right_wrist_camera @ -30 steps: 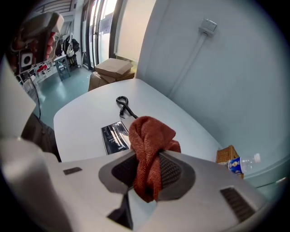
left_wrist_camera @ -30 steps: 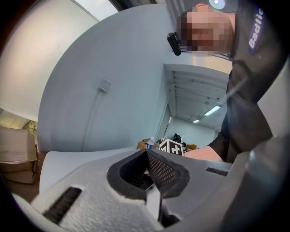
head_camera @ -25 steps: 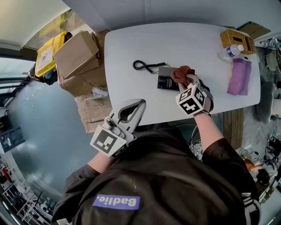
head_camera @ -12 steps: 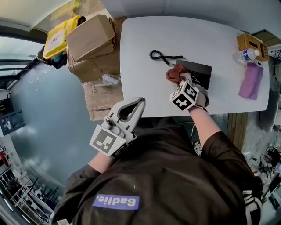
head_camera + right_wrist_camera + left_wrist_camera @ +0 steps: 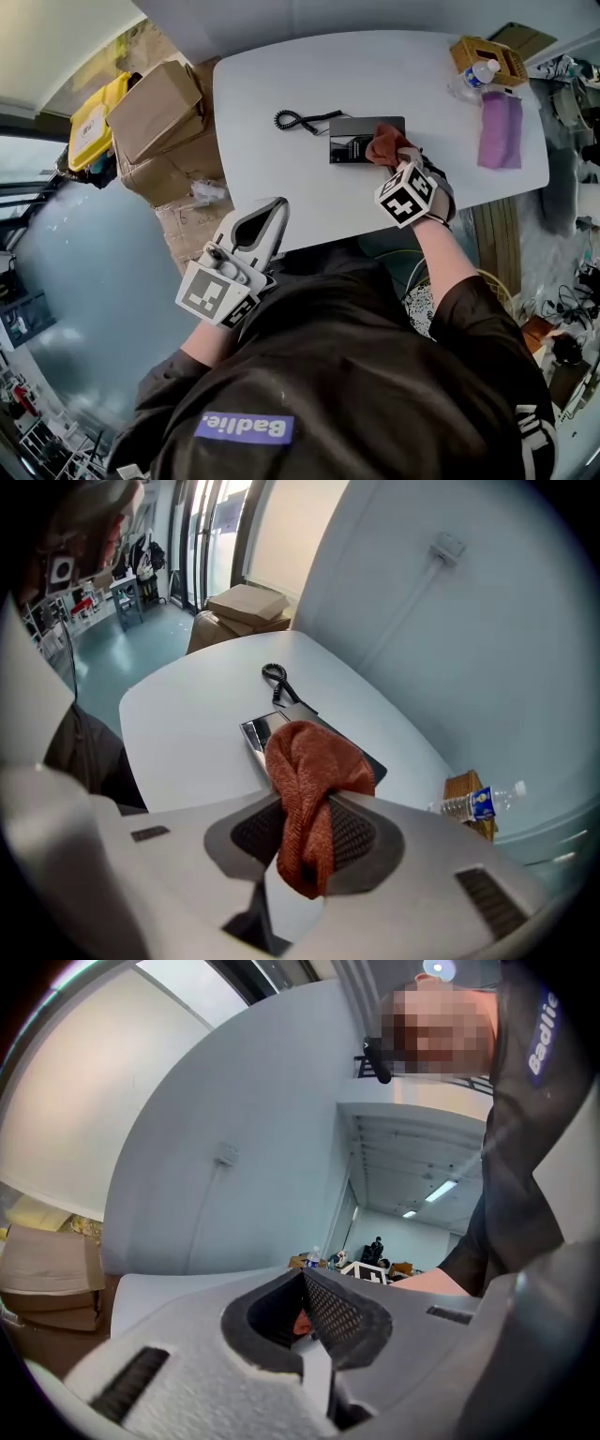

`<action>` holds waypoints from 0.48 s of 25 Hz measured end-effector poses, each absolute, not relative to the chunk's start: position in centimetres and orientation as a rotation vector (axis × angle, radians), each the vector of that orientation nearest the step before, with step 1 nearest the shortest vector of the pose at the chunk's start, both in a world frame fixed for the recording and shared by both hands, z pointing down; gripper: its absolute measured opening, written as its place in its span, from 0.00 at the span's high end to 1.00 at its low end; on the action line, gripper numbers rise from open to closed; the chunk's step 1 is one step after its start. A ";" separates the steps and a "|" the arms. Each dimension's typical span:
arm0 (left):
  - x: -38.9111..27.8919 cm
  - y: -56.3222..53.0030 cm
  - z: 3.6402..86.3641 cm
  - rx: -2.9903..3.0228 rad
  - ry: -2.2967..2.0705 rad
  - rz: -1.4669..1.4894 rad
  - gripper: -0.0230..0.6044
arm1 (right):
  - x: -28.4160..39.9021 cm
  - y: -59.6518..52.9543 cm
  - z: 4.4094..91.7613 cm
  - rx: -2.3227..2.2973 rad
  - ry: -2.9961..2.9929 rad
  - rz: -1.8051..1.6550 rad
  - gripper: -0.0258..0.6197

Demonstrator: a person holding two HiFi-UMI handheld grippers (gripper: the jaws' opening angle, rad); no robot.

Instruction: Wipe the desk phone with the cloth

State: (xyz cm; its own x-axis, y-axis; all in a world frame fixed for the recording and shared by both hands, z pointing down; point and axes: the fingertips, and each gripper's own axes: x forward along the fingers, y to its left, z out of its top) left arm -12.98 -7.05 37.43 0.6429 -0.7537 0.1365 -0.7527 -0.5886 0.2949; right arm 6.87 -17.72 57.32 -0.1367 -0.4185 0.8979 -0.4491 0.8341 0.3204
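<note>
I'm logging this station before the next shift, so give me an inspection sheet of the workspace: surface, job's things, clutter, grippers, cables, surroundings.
Surface: white table, mostly bare.
Job's things: dark desk phone lies flat mid-table; rust-red cloth is bunched at its right end.
Clutter: water bottle, wicker basket and purple towel at the table's far right corner.
Grippers: right gripper shut on the cloth at the phone; left gripper shut, empty, by the table's near edge, away from the phone.
Cables: coiled cord lies left of the phone; loose cables on the floor at right.
Surroundings: cardboard boxes and a yellow-lidded bin left of the table.
</note>
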 end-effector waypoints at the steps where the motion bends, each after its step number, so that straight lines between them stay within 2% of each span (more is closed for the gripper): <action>1: -12.6 -7.4 37.1 2.547 -1.209 0.003 0.94 | 7.5 -17.8 57.1 0.676 -1.761 0.035 0.78; 12: -4.6 -11.9 35.9 2.522 -1.256 0.062 0.94 | 14.1 -22.1 51.9 0.893 -2.108 0.293 0.78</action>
